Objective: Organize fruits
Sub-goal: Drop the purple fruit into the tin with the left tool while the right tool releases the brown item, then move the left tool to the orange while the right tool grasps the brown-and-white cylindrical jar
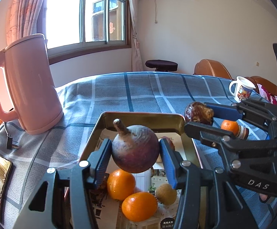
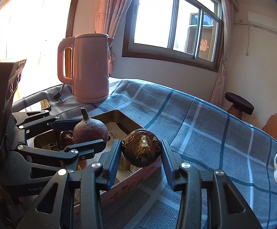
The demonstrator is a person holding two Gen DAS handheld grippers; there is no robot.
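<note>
The left gripper (image 1: 135,150) clenches a round purple fruit with a stem (image 1: 135,149) between its two blue pads and holds it above the open tin box (image 1: 138,117). Inside the box lie two oranges (image 1: 121,184), a small pale brown fruit (image 1: 166,193) and other fruit partly hidden. The right gripper (image 2: 140,150) grasps a dark wrinkled fruit (image 2: 140,150) over the near edge of the box. Another orange (image 1: 229,126) lies on the checked blue tablecloth (image 1: 138,91), just behind the right gripper. A pink kettle (image 1: 29,84) and a white mug (image 1: 242,91) stand on the cloth, well apart.
</note>
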